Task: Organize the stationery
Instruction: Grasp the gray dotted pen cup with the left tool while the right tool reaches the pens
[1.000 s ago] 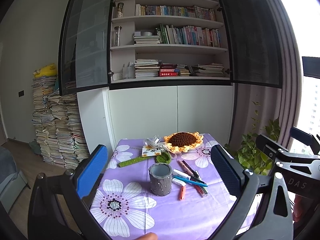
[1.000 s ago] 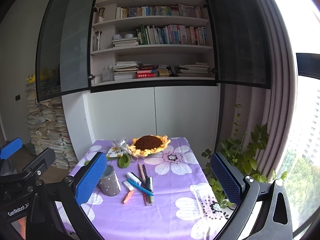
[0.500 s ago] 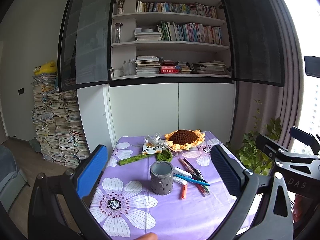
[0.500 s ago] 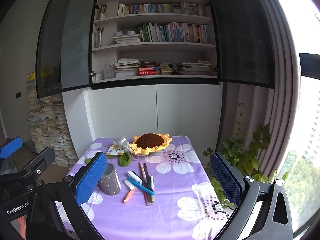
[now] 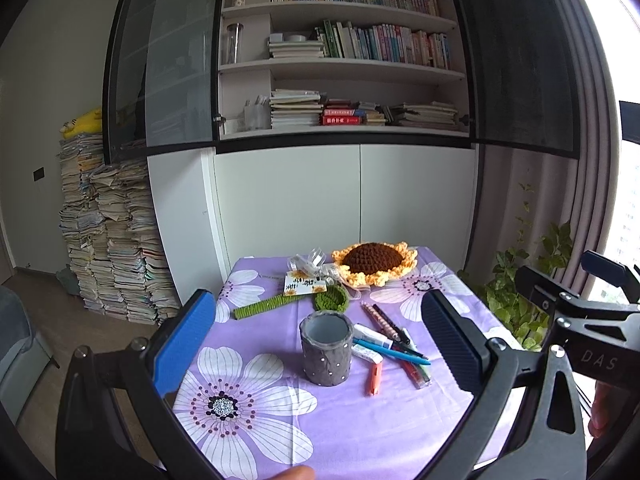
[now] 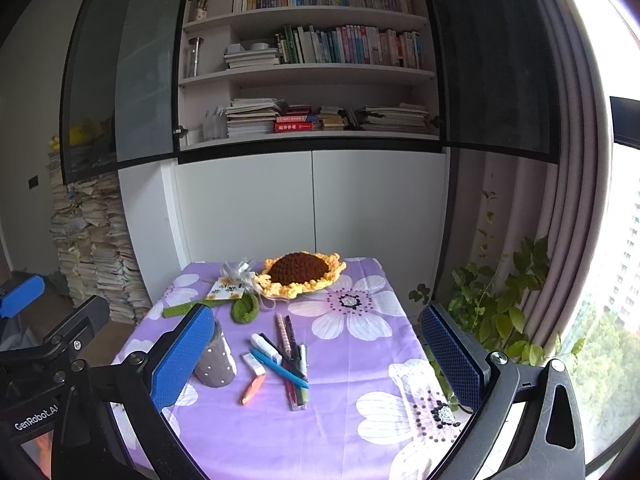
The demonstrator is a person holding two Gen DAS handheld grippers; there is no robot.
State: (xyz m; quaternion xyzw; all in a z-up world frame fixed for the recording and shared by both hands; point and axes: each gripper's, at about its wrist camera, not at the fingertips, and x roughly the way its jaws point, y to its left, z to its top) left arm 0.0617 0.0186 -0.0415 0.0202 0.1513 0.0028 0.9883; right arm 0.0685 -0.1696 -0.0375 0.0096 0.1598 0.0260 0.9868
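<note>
Both grippers are held level above the near edge of the table (image 5: 280, 432), aimed at the grey dotted pen cup (image 5: 326, 350). The left gripper (image 5: 316, 336) is spread wide and nothing is gripped; the right gripper (image 6: 316, 354) likewise. The cup, a soft-looking cylinder, is stood upright, mouth upward. Just right of the cup, the pens (image 5: 394, 340) are laid in a loose fan, long axes running away from the viewer, with a stubby orange marker (image 5: 374, 378) nearest.

On my table (image 5: 352, 432): pen holder (image 5: 326, 350) upright at centre; pens (image 5: 394, 338) and 1 marker (image 5: 374, 378) lying just right of it; crocheted sunflower (image 5: 374, 260) behind, near the bookcase (image 5: 340, 60).
</note>
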